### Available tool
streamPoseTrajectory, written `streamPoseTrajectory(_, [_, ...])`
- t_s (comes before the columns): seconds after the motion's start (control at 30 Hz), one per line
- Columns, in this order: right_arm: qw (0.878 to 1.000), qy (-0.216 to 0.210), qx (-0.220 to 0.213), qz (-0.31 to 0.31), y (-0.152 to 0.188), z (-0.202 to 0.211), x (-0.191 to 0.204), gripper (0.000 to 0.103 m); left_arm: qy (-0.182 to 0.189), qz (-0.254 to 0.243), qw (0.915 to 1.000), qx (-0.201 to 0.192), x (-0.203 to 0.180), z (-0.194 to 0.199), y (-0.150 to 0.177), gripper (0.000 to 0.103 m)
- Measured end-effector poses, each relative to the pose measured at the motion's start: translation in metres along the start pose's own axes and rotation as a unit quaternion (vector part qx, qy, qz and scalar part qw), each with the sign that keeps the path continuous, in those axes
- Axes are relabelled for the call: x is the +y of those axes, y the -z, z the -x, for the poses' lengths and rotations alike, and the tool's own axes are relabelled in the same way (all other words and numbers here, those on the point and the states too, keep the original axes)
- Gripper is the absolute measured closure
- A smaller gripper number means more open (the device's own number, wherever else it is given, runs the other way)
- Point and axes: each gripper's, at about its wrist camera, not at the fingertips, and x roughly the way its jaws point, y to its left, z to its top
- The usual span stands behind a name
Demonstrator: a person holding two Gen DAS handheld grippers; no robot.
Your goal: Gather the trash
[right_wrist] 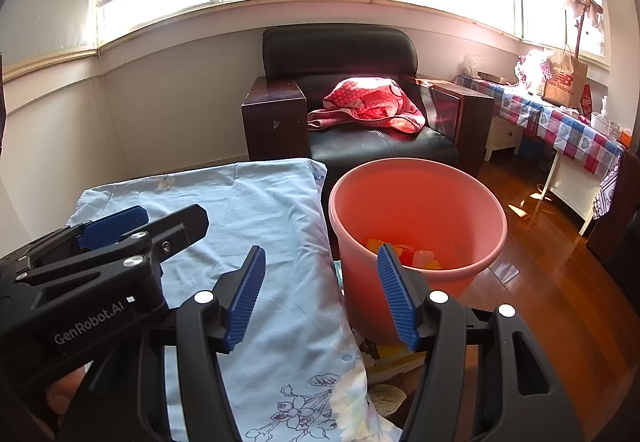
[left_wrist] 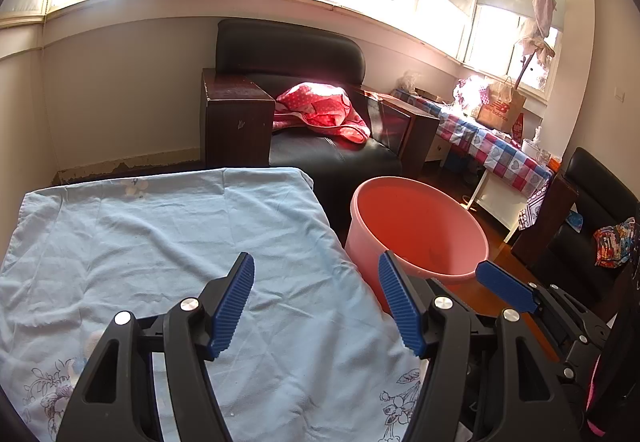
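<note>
Already the trash [right_wrist: 404, 256] lay at the bottom of the pink bucket [right_wrist: 486, 242], which stood on the wooden floor [right_wrist: 560, 282] just beside the counter. Only the right wrist view looked deep enough to show it: a small heap of orange, red and pale crumpled pieces, too small to name with certainty but likely wrappers or scraps of packaging. Such things would probably be very light, soft and easily crushed, with slick film surfaces that could slide out of a loose pinch; a firm grip across the bunched middle of a piece, not on a loose edge, seemed the safer hold.

If the bucket itself had to be moved, it appeared to be thin plastic, light with so little inside and somewhat flexible at the wall. Its rolled rim offered the stiffest place for a grip.

The counter was covered by a pale blue cloth [left_wrist: 160, 242] with printed flowers, wrinkled and bare of any visible litter. The left gripper [left_wrist: 316, 302] hung above the cloth with its jaws spread and nothing between them. The right gripper [right_wrist: 322, 294] hovered over the cloth's edge and the near side of the bucket, its jaws likewise apart and empty. By that evidence the collecting looked largely done, though ground hidden beneath the counter could not be judged.
</note>
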Motion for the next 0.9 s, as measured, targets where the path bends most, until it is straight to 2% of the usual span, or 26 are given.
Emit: streamPoseTrajectory(0.9, [1.0, -0.001, 0.004, 0.0, 0.0036, -0.0018, 0.0008, 0.044, 0.001, -0.001, 1.0, 0.004, 0.0016, 0.0039, 0.007, 0.039])
